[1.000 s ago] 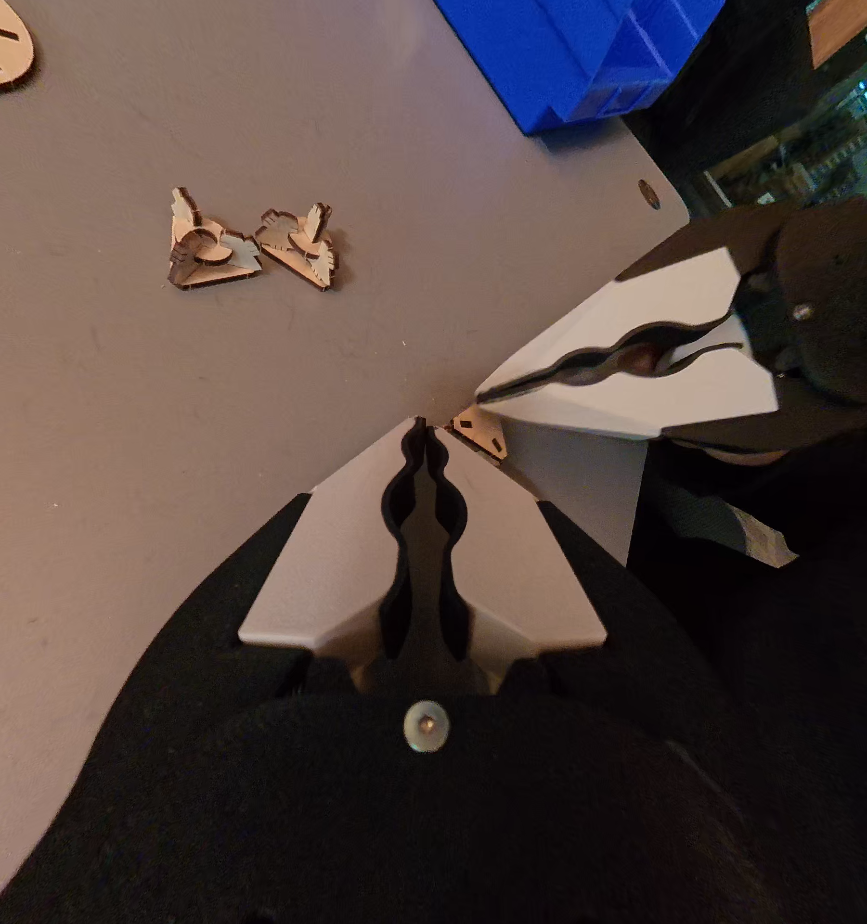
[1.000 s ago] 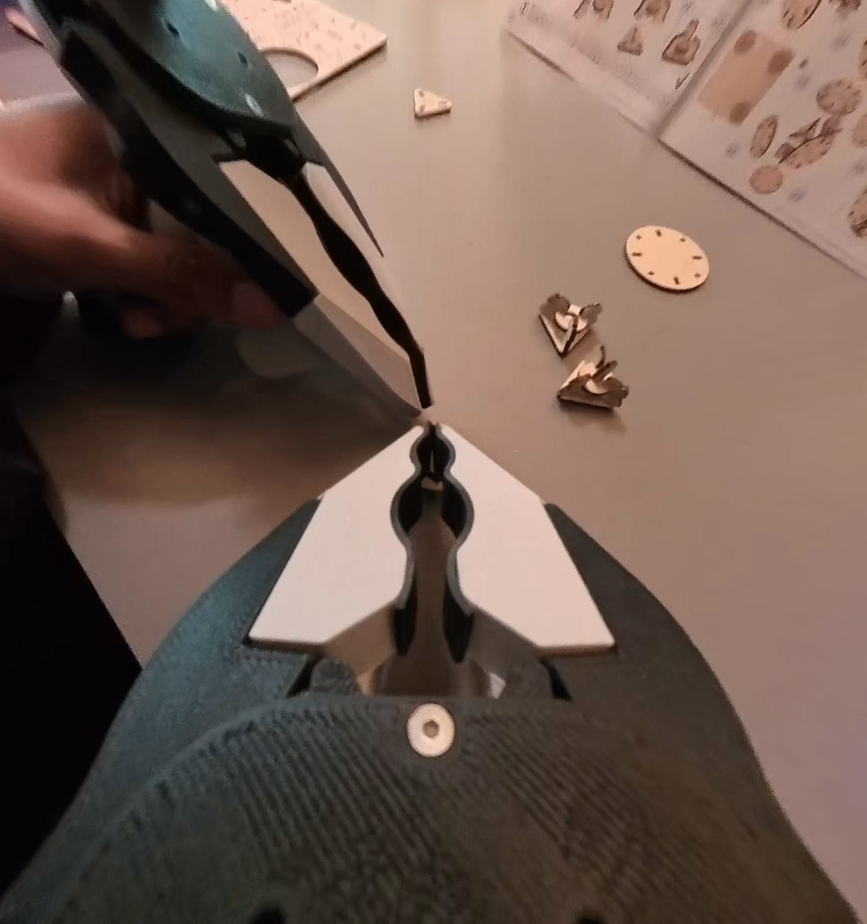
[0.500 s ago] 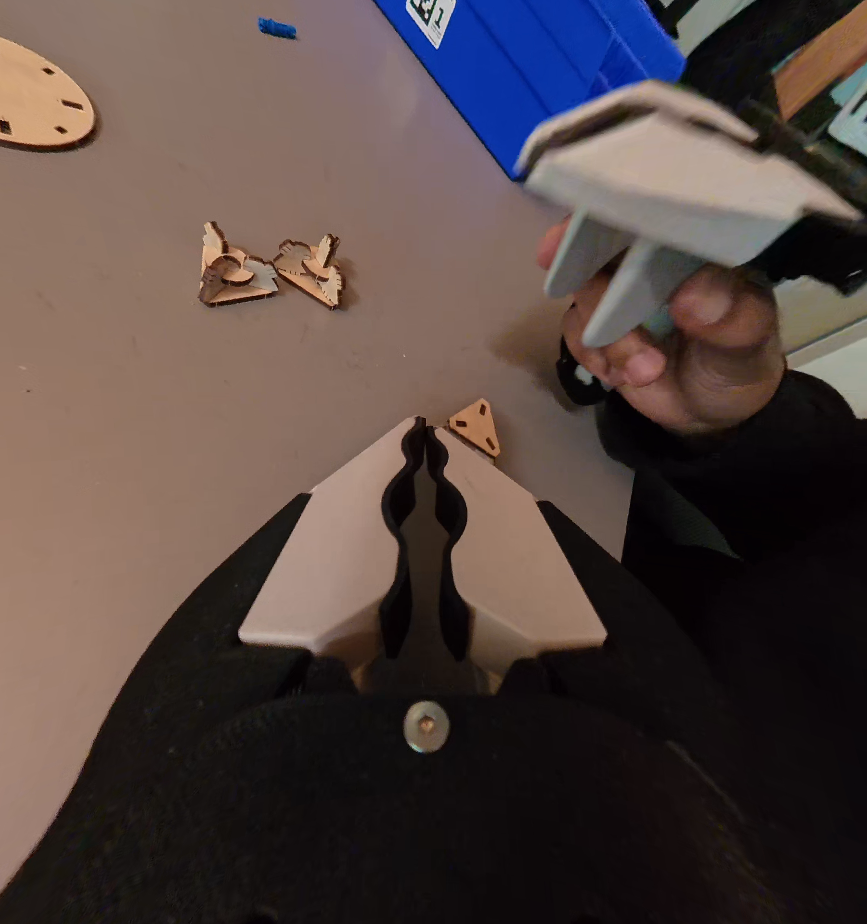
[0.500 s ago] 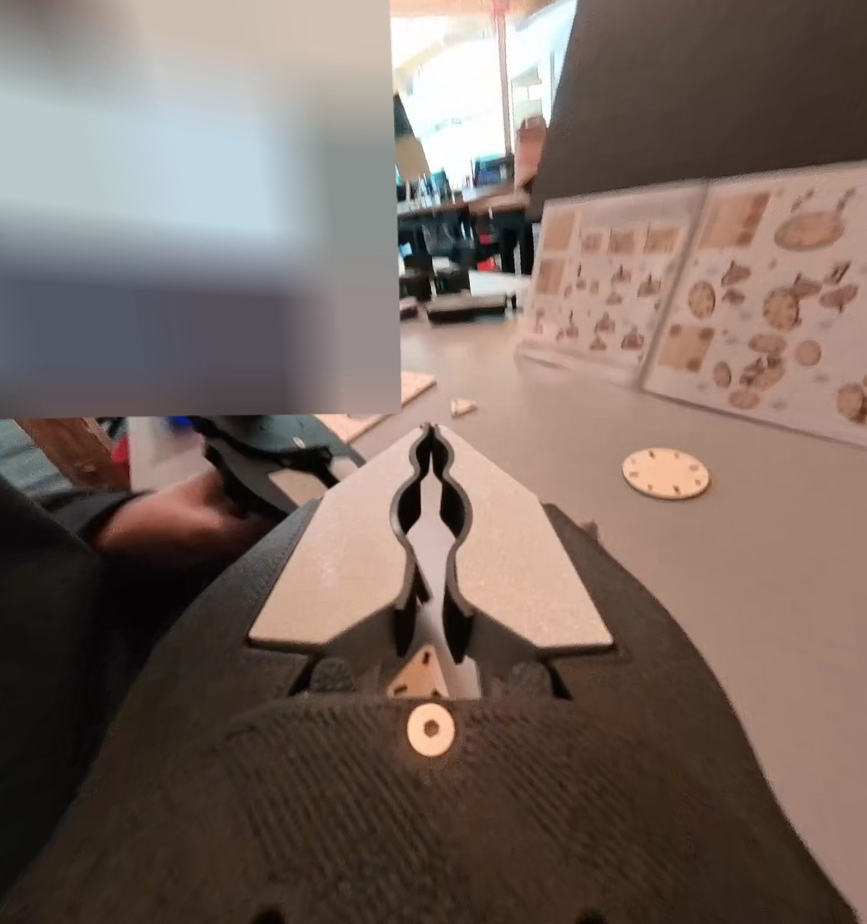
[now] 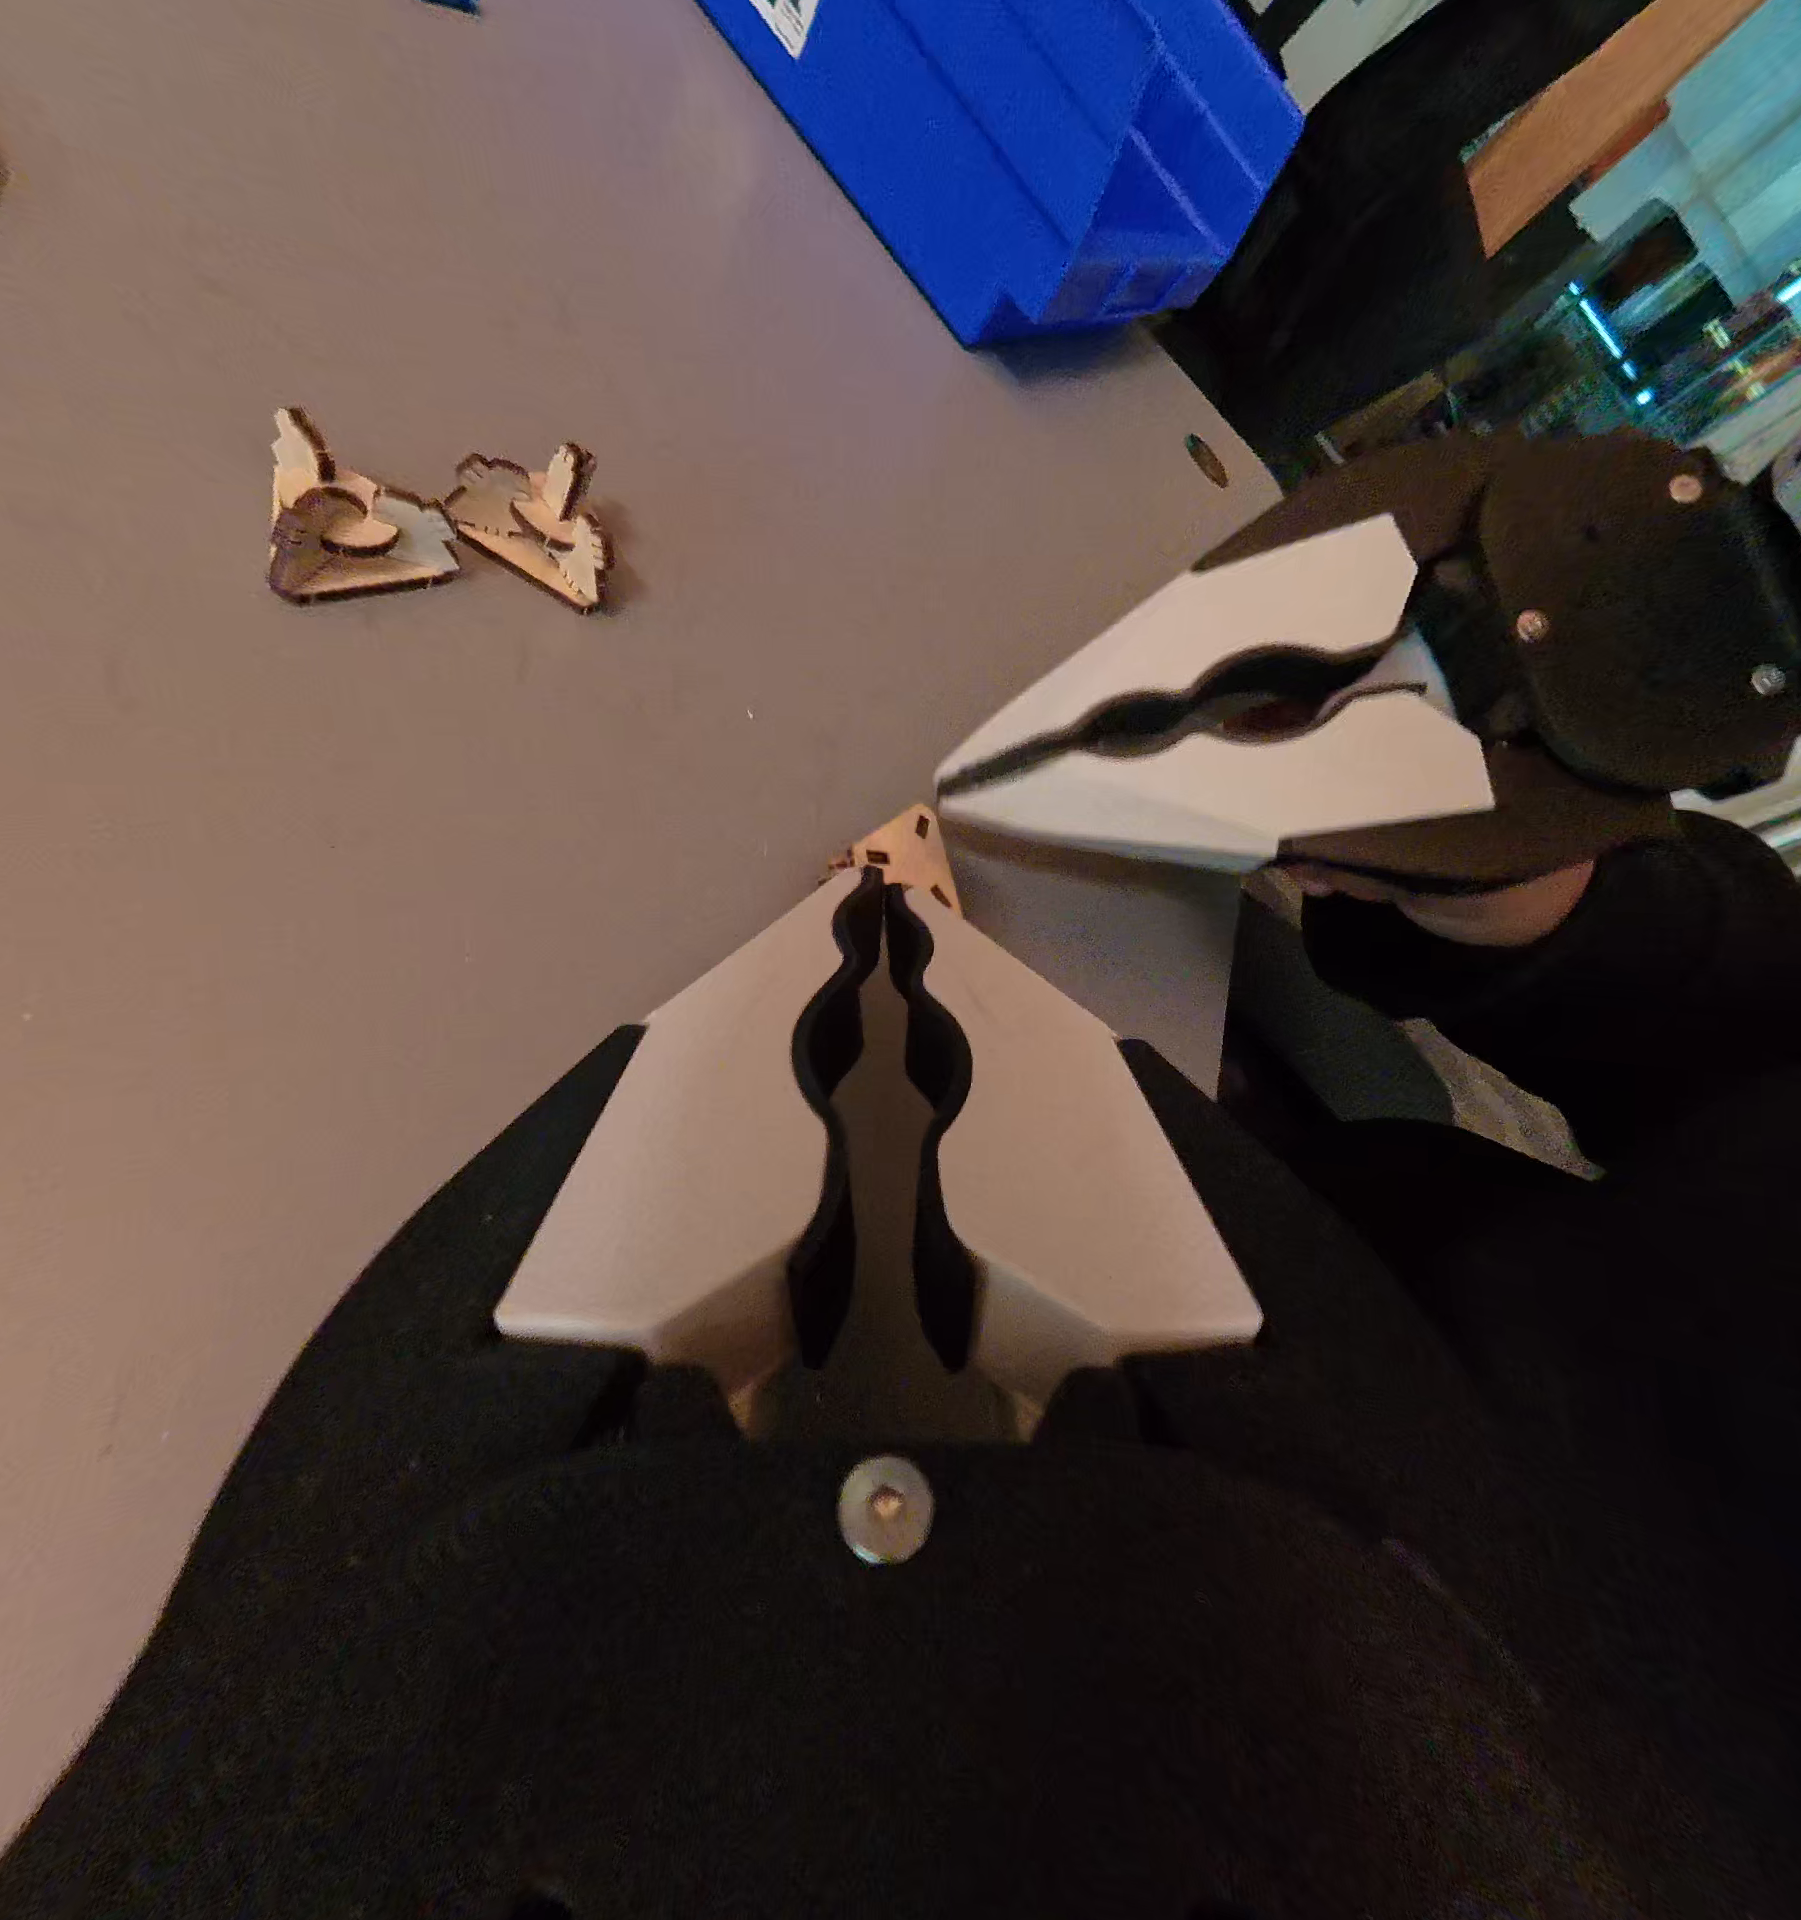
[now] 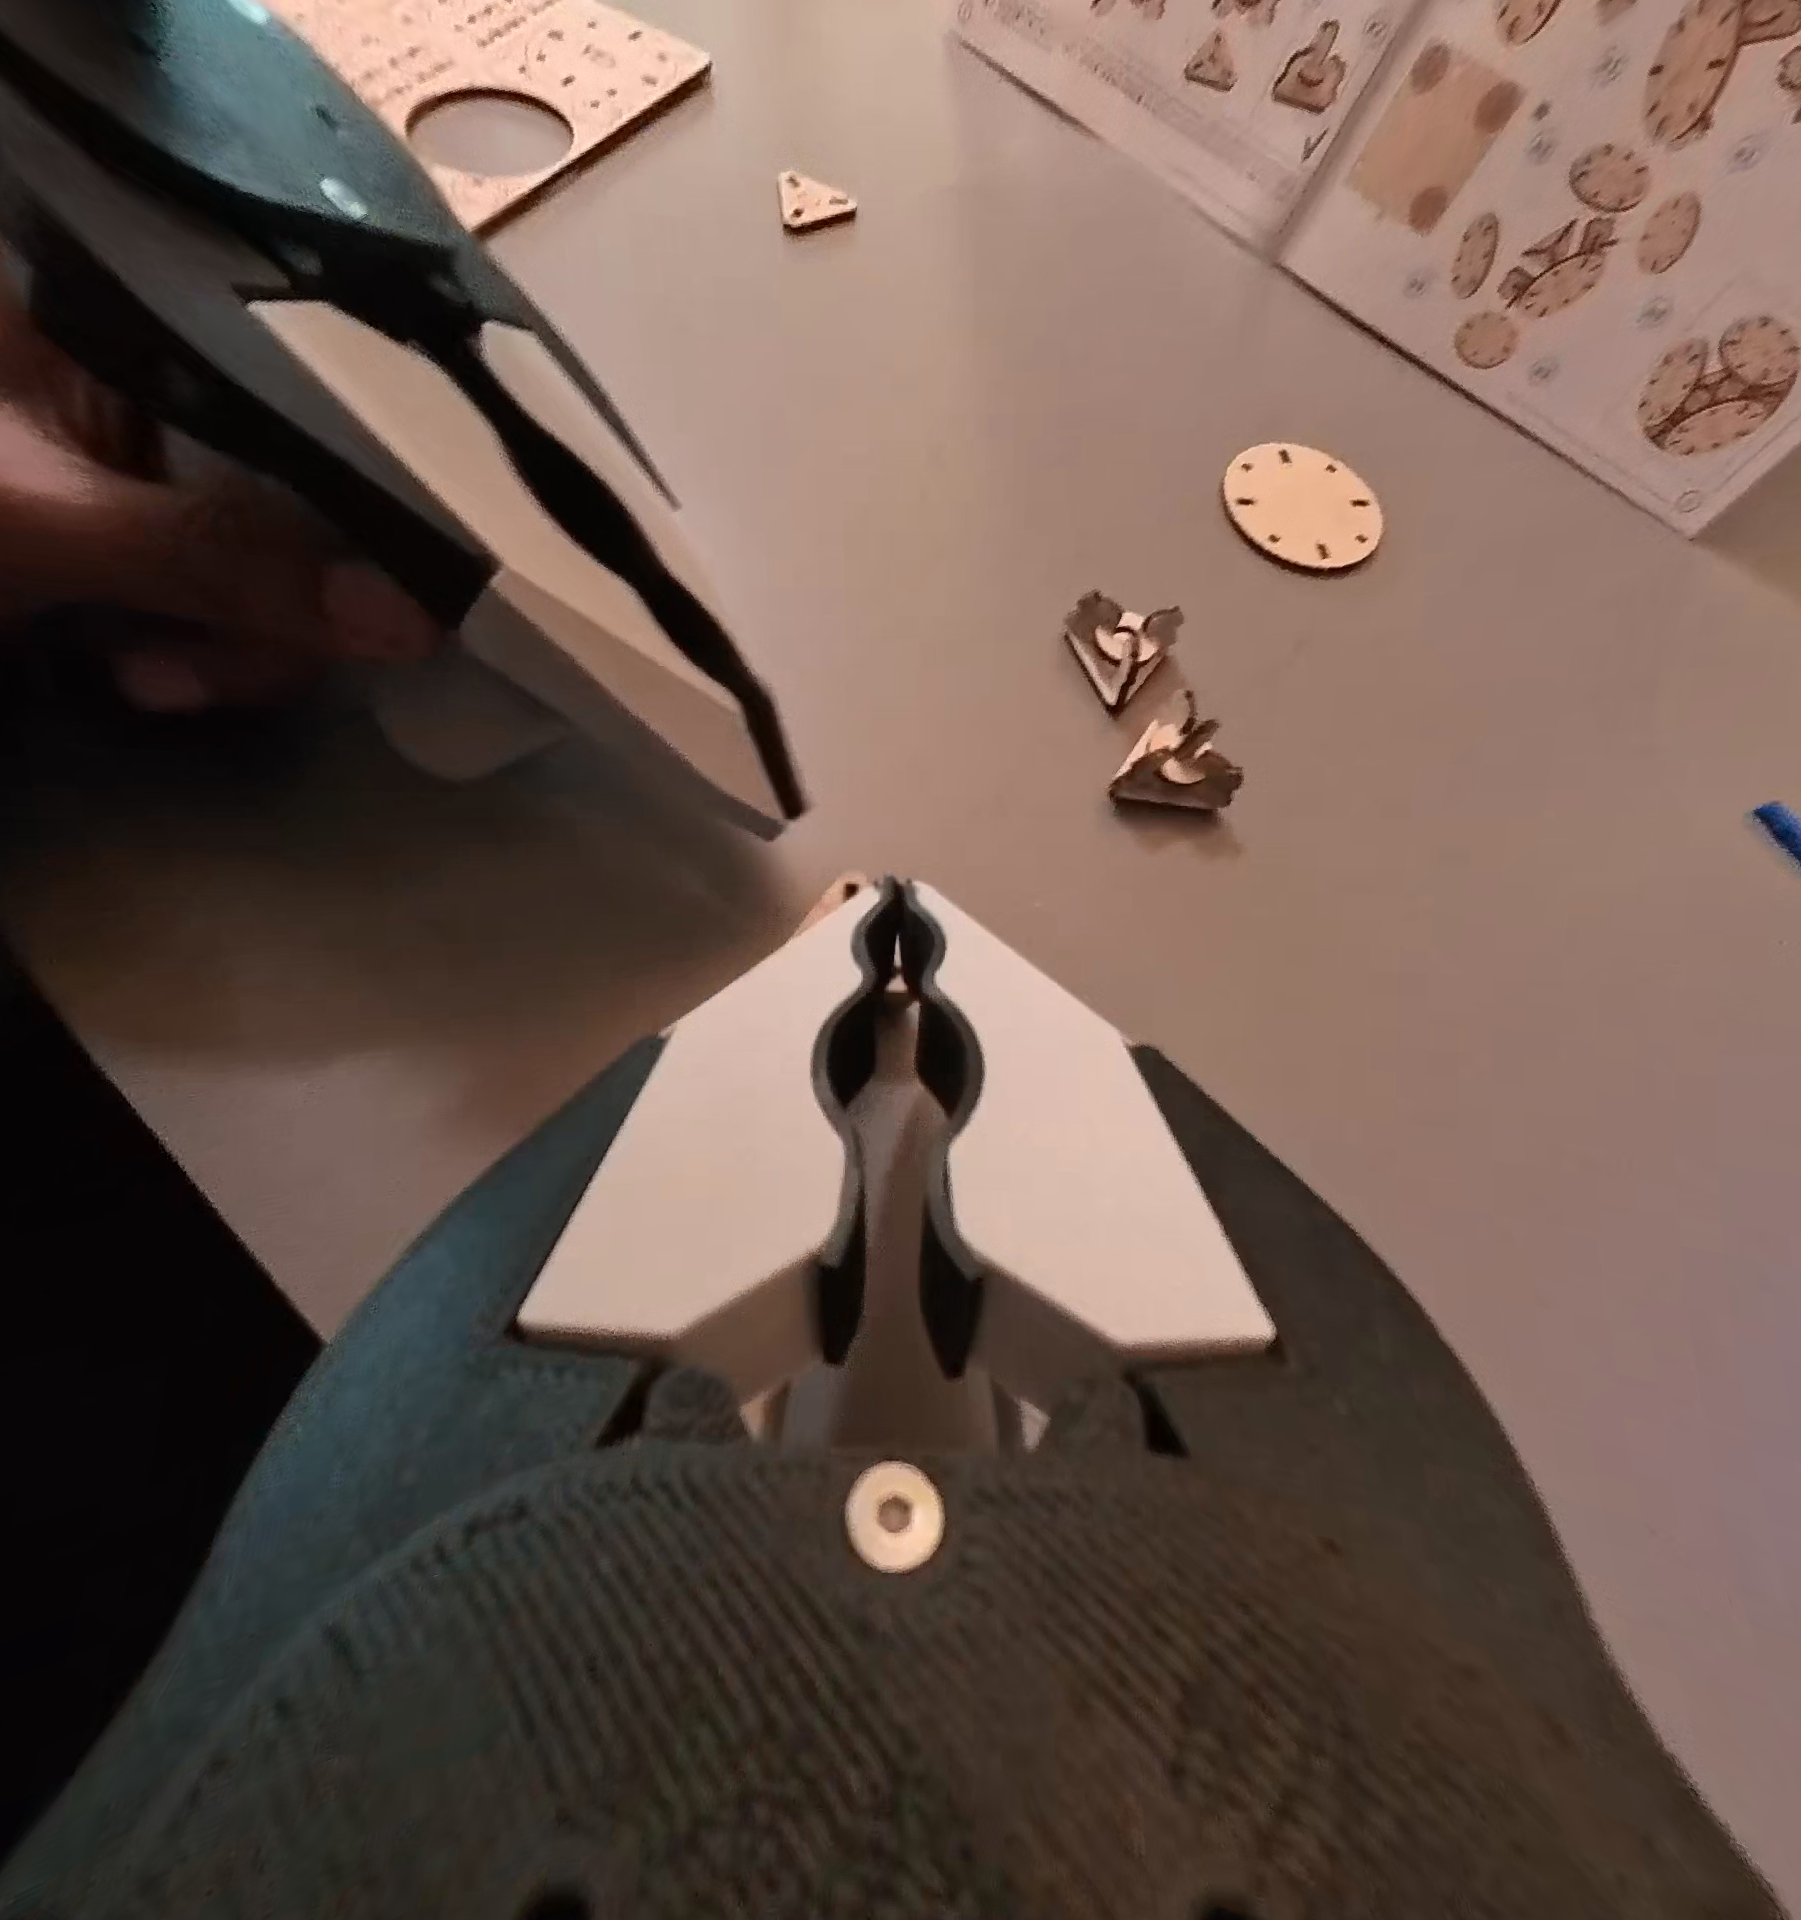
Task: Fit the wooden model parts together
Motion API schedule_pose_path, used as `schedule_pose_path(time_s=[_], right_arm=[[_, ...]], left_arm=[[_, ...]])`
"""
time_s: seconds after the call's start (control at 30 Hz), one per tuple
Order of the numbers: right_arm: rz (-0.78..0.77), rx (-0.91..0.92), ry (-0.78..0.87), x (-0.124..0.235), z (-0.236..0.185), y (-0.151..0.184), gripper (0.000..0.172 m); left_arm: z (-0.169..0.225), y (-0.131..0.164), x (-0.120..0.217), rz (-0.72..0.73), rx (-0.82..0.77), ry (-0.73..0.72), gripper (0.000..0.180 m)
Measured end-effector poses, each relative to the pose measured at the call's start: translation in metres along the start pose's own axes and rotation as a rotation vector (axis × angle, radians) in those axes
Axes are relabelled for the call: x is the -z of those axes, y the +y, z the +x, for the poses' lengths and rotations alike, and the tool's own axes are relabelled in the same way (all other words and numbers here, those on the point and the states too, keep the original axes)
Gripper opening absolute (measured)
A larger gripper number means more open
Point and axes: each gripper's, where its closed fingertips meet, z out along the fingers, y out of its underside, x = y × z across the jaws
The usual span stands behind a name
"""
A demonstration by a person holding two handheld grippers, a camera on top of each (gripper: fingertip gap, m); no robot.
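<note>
A small triangular wooden piece lies flat near the table's edge. Both the left gripper and right gripper hover just over it, jaws closed and empty. Two assembled wooden pieces sit farther in.

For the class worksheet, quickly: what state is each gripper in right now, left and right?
Left gripper: closed, holding nothing, tips at the small wooden triangle on the table.
Right gripper: closed, holding nothing, tips over the same triangle.
</note>
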Motion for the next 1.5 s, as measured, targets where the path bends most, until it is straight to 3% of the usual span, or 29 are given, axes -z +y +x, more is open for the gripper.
schedule_pose_path(time_s=[0.1,0.23,0.37,0.43,0.7,0.8,1.1,1.23,1.4,1.5], right_arm=[[0.005,-0.021,-0.039,-0.004,-0.007,0.000,0.000],[0.177,-0.004,-0.021,0.006,-0.006,-0.033,0.000],[-0.007,0.014,-0.051,-0.015,-0.011,0.002,0.000],[-0.019,0.017,-0.048,-0.012,-0.008,0.004,0.000],[0.166,0.010,0.016,0.012,0.002,-0.027,0.000],[-0.027,-0.019,-0.047,-0.013,-0.011,0.011,0.005],[0.137,0.024,0.049,0.012,0.006,-0.028,0.000],[-0.076,-0.080,-0.065,-0.015,-0.009,0.020,0.004],[0.125,-0.074,0.031,0.013,0.011,-0.018,0.000],[0.121,-0.053,0.061,0.021,0.017,-0.021,0.000]], left_arm=[[-0.004,-0.001,-0.009,-0.035,-0.009,-0.025,0.000],[-0.013,-0.012,-0.003,0.034,-0.034,-0.090,0.000],[-0.017,-0.013,-0.001,0.042,-0.008,-0.093,0.000],[-0.016,-0.013,-0.001,0.040,-0.019,-0.100,0.000],[-0.015,-0.014,0.000,0.054,-0.021,-0.093,0.000],[-0.015,-0.013,0.000,0.050,-0.019,-0.092,0.000],[-0.014,-0.011,0.003,0.054,-0.014,-0.094,0.000],[-0.014,-0.011,0.002,0.049,-0.020,-0.098,0.000],[-0.014,-0.010,0.004,0.058,-0.012,-0.094,0.000],[-0.014,-0.010,0.004,0.054,-0.013,-0.092,0.000]])
